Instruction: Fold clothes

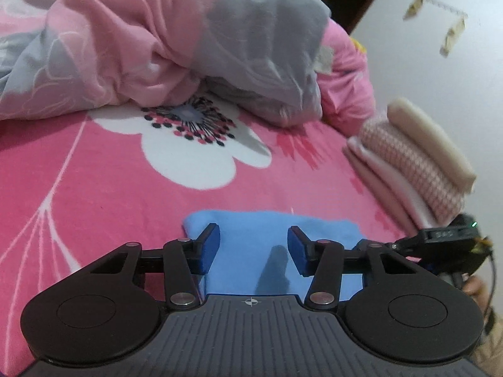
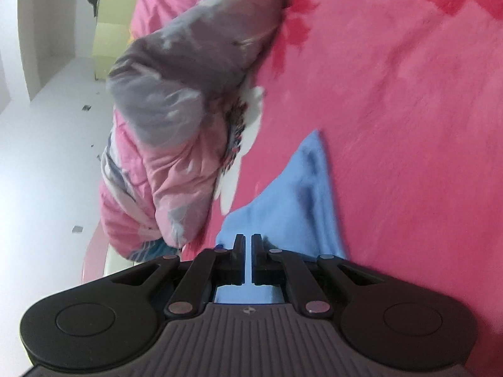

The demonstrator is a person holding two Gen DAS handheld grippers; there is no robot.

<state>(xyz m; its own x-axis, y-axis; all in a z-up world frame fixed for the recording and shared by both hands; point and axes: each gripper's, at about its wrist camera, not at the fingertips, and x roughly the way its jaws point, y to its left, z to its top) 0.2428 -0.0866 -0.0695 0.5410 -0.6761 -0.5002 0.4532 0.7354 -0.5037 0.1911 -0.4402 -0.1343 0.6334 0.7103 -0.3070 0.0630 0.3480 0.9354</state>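
We work on the bed (image 1: 94, 188), where the blue cloth (image 1: 251, 251) lies flat in front of us. Our right tongs (image 2: 247, 245) are pressed together on its edge — pinching it so the fabric can be carried over. Our left tongs (image 1: 254, 249) hang half spread above the cloth, touching nothing. The finished pile (image 1: 415, 163) sits well aside — clear of the folding.

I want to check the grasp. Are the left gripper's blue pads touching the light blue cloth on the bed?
Apart. The left wrist view shows the left gripper open, both pads clear of the light blue cloth lying between them.
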